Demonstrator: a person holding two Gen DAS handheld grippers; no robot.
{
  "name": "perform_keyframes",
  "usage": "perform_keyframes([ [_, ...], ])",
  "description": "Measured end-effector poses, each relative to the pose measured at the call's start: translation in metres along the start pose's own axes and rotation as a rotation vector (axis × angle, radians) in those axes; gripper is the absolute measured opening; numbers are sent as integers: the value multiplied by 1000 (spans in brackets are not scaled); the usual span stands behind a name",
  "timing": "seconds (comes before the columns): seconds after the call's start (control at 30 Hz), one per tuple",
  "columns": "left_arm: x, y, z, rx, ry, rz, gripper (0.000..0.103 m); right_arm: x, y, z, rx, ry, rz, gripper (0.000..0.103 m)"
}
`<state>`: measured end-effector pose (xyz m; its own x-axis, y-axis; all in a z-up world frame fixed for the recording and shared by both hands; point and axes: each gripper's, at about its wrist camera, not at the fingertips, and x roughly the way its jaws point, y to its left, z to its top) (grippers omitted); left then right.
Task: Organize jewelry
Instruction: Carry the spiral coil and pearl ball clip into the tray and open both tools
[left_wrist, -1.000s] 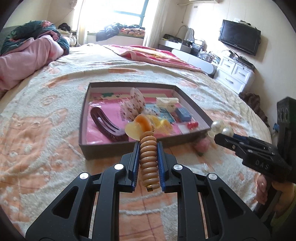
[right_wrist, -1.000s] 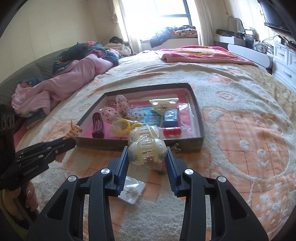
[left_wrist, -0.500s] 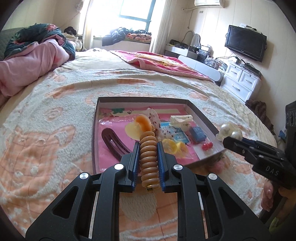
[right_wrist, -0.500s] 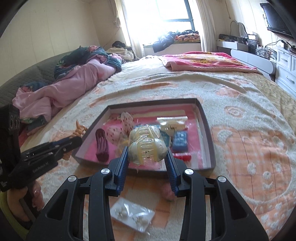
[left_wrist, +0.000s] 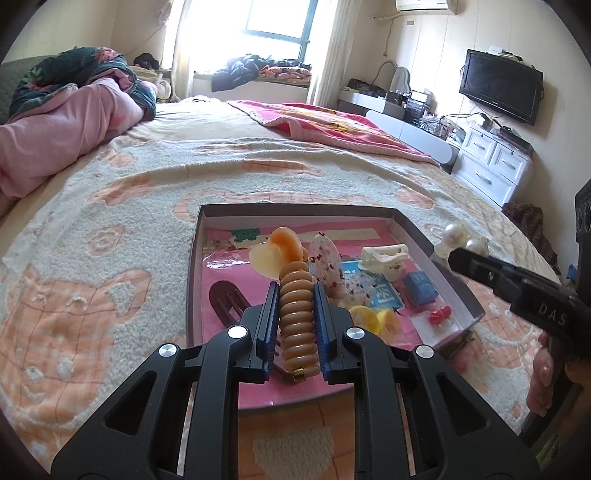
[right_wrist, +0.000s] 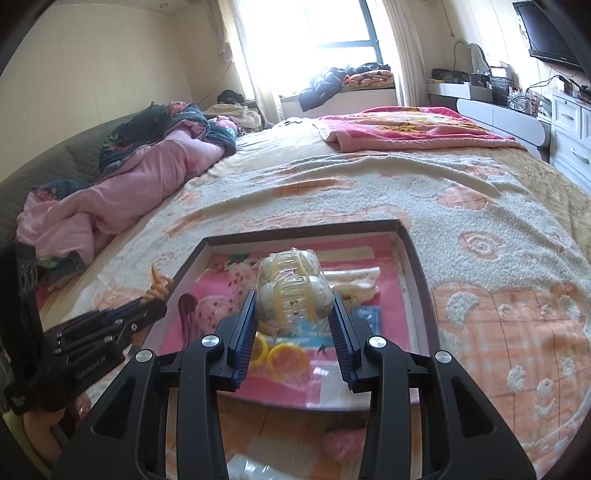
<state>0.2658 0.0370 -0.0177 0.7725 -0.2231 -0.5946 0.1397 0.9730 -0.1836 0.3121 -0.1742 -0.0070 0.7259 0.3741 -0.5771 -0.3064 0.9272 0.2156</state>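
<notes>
A shallow dark box with a pink floor (left_wrist: 196, 258) lies on the bed and holds several hair and jewelry items. My left gripper (left_wrist: 295, 295) is shut on an orange ribbed hair clip with a pale heart end (left_wrist: 297, 317), held over the box's near left part. My right gripper (right_wrist: 293, 306) is shut on a pearl-and-yellow hair claw wrapped in clear plastic (right_wrist: 291, 295), held over the box's middle. The box also shows in the right wrist view (right_wrist: 415, 258). The right gripper also shows in the left wrist view (left_wrist: 458, 254), its pearls (left_wrist: 460, 236) by the box's right wall.
In the box lie a dark brown clip (left_wrist: 225, 302), yellow rings (right_wrist: 286, 360), a blue piece (left_wrist: 419, 288), a red piece (left_wrist: 439, 315) and a white claw clip (left_wrist: 384, 256). A pink quilt (right_wrist: 129, 184) lies at the left. A clear packet (right_wrist: 251, 469) lies on the blanket near me.
Both grippers have moved forward and up over the box, each still holding its item. The box now fills more of both views.
</notes>
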Motion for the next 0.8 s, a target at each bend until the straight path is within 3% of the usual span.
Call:
perform_keyframes([
  [0.33, 28, -1, 3, 5, 21, 10, 12, 24, -28, 1, 13, 17, -55, 37],
  [0.8, 57, 1, 2, -4, 64, 16, 12, 45, -33, -11, -35, 72, -116, 37],
])
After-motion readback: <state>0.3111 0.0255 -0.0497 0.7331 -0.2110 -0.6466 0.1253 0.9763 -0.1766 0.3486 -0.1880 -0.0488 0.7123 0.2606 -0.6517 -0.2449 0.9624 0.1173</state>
